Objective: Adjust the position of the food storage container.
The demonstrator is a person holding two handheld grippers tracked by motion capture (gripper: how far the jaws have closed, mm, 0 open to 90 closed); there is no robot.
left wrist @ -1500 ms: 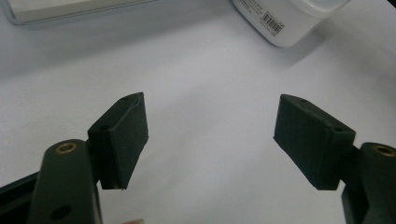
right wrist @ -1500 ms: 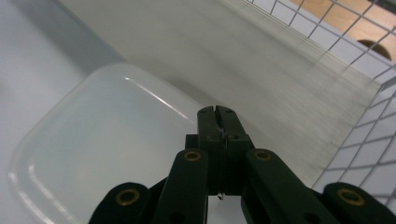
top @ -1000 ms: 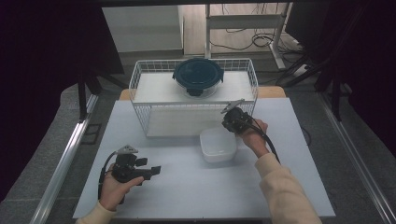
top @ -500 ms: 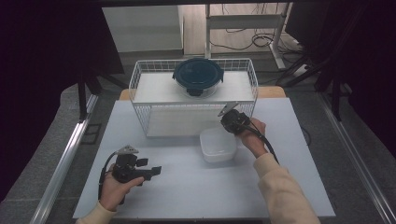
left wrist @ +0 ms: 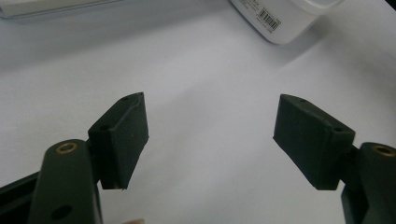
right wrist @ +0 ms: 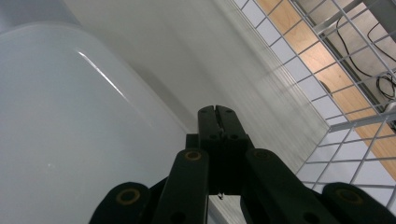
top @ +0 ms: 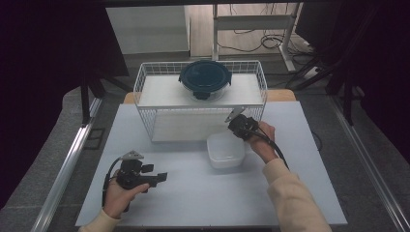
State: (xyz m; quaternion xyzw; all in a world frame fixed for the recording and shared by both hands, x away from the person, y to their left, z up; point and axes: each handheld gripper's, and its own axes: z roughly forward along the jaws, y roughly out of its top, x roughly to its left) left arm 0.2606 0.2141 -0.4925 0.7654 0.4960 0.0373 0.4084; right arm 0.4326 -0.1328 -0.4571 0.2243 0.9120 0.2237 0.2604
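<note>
A white square plastic container (top: 225, 150) sits in the middle of the white table (top: 193, 203). My right gripper (top: 238, 126) hovers at its far right corner, just in front of the wire basket (top: 150, 121). In the right gripper view its jaws (right wrist: 217, 112) are shut, with nothing visible between them, the container (right wrist: 70, 116) to the left and the basket wire (right wrist: 327, 93) to the right. My left gripper (top: 159, 177) is held low at the front left, open and empty. The left gripper view has the left gripper (left wrist: 210, 126) pointing at the container's barcode-labelled side (left wrist: 280, 18).
A round glass container with a dark lid (top: 205, 78) rests on a white board in the basket. The table's front edge runs close to both forearms. Cables (top: 270, 41) lie on the floor beyond the table.
My right gripper has shifted slightly left and down toward the white container. The left gripper has stayed put.
</note>
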